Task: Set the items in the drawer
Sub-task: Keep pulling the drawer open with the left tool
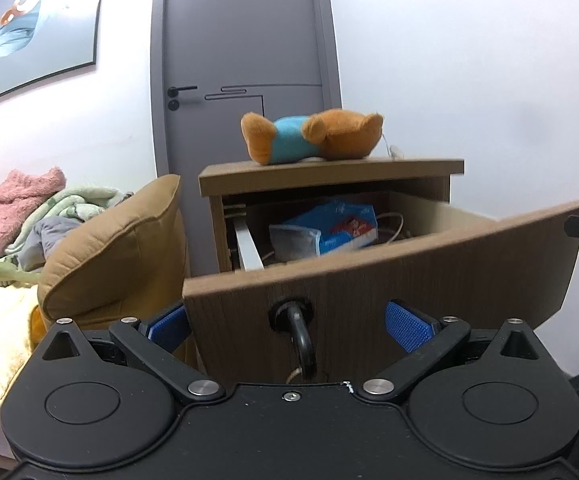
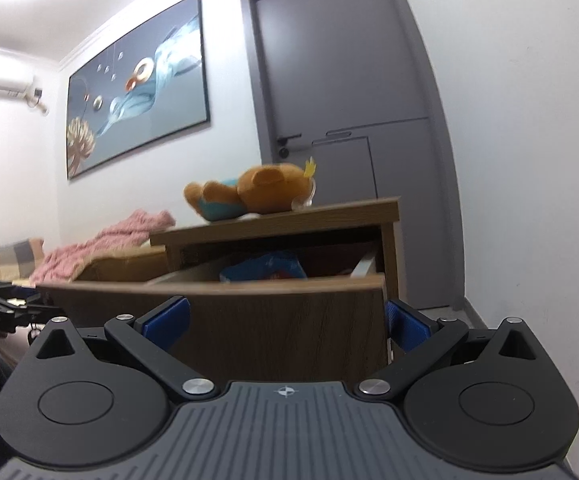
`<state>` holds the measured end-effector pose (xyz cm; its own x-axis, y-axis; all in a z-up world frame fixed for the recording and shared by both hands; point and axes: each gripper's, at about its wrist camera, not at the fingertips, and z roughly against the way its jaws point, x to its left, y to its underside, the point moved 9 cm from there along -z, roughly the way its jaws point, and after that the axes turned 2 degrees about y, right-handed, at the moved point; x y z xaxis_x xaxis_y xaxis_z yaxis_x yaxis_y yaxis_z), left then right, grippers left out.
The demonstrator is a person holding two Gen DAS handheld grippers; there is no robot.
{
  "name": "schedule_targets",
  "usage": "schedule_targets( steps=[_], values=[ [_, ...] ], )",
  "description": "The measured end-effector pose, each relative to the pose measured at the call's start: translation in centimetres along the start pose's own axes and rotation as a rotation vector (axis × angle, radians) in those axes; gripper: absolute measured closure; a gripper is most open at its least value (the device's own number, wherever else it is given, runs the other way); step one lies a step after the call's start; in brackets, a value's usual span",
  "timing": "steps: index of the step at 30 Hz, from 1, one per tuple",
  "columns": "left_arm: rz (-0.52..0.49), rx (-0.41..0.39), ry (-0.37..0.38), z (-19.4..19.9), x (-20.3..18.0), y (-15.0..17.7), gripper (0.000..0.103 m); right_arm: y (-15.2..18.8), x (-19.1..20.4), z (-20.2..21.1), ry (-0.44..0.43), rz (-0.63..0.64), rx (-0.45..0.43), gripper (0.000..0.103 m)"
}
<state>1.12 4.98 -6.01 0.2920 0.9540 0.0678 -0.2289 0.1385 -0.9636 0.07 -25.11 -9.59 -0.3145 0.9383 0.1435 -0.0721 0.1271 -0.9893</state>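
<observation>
Nightstand (image 1: 329,172) top: bear (image 1: 313,136) above/beyond L claw (image 1: 289,326).

The drawer (image 1: 389,280) front hides most of its inside, so only the top of a blue pack (image 1: 329,226) and some cord show. In the right view the pack is blurred, and at 9 o'clock the left gripper (image 2: 5,304) is cut by the edge.

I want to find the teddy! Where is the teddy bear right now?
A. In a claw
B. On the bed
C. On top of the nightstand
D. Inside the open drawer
C: the teddy bear lies on the nightstand top, above the open drawer, and no claw holds it.
</observation>
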Motion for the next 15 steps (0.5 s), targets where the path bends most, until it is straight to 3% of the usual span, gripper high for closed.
schedule_targets(
  steps=[7,15],
  values=[
    [-0.008,-0.049,-0.01,0.7,-0.2,-2.3,0.002,-1.1,0.1,-0.3,0.058,-0.016,-0.032,0.0],
    [-0.026,-0.09,0.032,0.1,-1.9,-4.8,0.002,-1.3,-0.4,-1.0,0.143,-0.037,-0.031,0.0]
  ],
)
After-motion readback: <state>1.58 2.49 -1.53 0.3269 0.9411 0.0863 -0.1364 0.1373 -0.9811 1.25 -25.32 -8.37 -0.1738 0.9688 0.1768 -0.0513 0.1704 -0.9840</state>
